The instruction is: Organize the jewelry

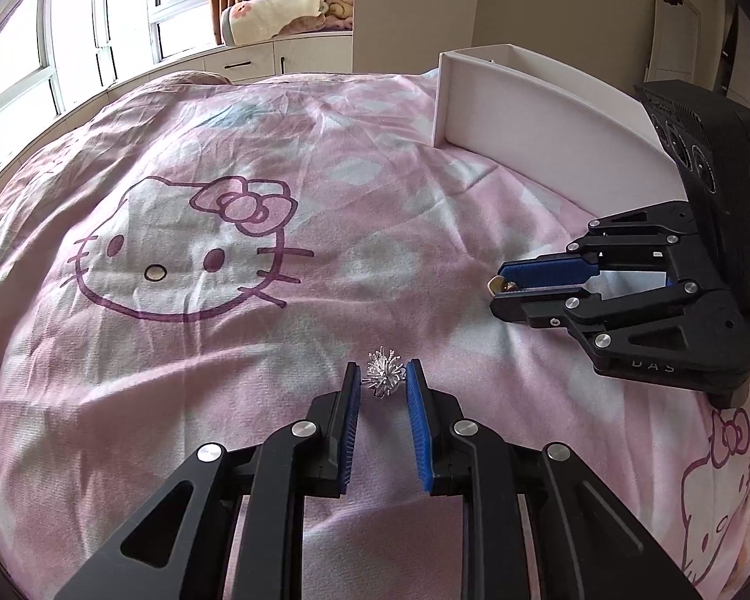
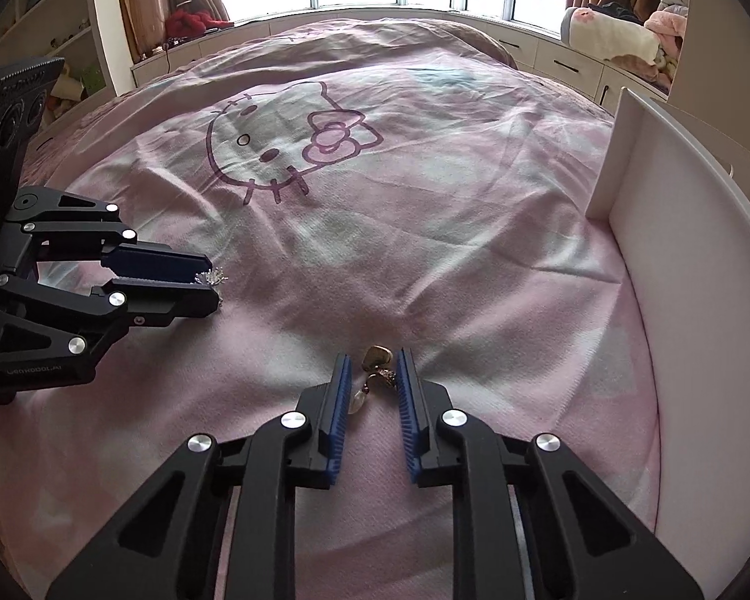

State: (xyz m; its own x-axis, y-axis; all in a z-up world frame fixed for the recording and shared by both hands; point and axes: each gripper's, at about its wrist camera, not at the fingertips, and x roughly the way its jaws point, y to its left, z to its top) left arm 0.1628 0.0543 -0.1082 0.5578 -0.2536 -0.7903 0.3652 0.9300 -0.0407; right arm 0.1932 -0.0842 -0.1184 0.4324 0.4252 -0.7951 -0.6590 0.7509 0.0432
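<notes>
White box [image 1: 550,110] stood on pink bedspread [image 1: 225,350], just right of both tools. Left gripper [image 1: 384,380] lay low, fingers parted around silver starburst brooch [image 1: 385,375]. Right gripper [image 2: 373,375], nearer box, straddled gold earring [image 2: 376,367], unclamped.

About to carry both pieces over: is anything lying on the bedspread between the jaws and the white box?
Nothing visible does. Only bare pink bedspread lies between the gold earring, the silver starburst brooch and the white box.
</notes>
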